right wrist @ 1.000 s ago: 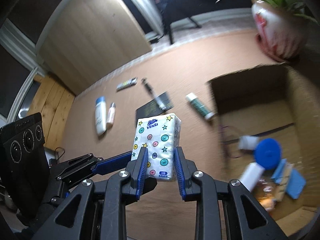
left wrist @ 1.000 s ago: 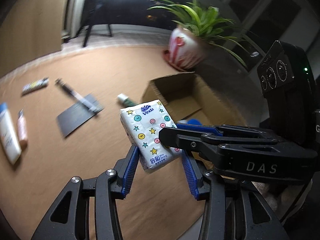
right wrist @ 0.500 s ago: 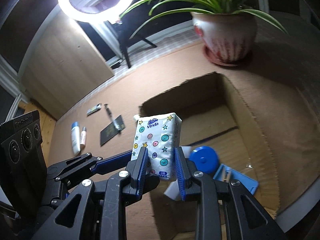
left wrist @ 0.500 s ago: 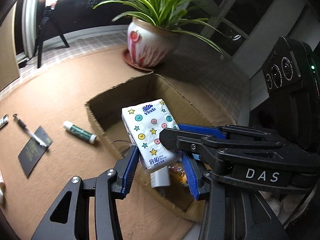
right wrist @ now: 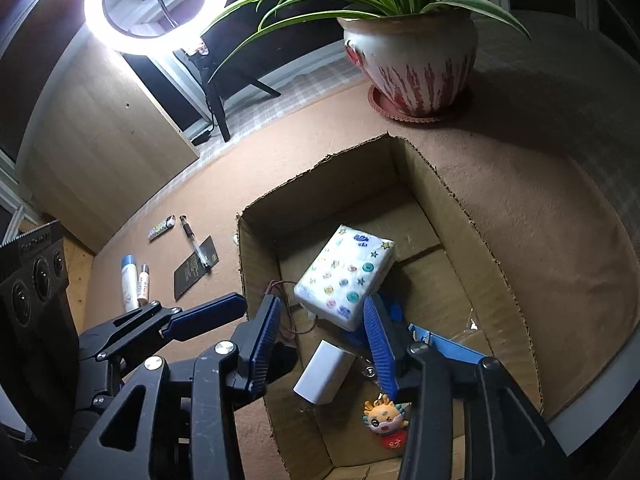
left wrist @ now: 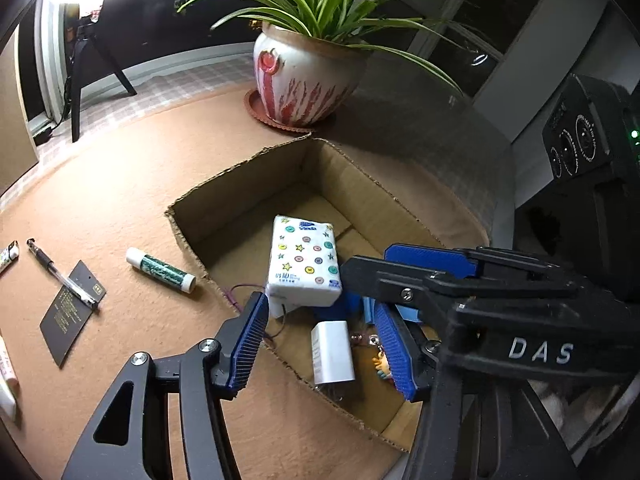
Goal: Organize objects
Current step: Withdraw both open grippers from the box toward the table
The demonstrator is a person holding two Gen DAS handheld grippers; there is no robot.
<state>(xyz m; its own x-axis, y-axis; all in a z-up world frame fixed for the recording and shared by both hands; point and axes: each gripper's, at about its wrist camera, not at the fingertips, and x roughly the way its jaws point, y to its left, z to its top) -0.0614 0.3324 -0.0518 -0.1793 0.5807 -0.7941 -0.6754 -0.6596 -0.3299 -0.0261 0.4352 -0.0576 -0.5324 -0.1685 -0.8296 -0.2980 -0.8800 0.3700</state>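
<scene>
The white Vinda tissue pack point(left wrist: 303, 265) with coloured dots and stars lies loose inside the open cardboard box point(left wrist: 256, 168), resting on other items. It also shows in the right wrist view point(right wrist: 347, 276), inside the box point(right wrist: 472, 216). My left gripper point(left wrist: 320, 344) is open and empty, hovering above the box's near side. My right gripper point(right wrist: 320, 344) is open and empty, just above the pack. Each gripper sees the other beside it.
In the box lie a white charger block point(right wrist: 325, 372), a blue item point(right wrist: 444, 346) and a small dragon keychain point(right wrist: 386, 426). On the brown mat to the left lie a glue stick point(left wrist: 160, 270), a pen point(left wrist: 60, 272), a black card point(left wrist: 72, 312) and tubes point(right wrist: 134, 286). A potted plant point(left wrist: 308, 80) stands behind the box.
Both grippers carried the tissue pack from over the mat to above the box. The right gripper opened and the pack dropped into the box.
</scene>
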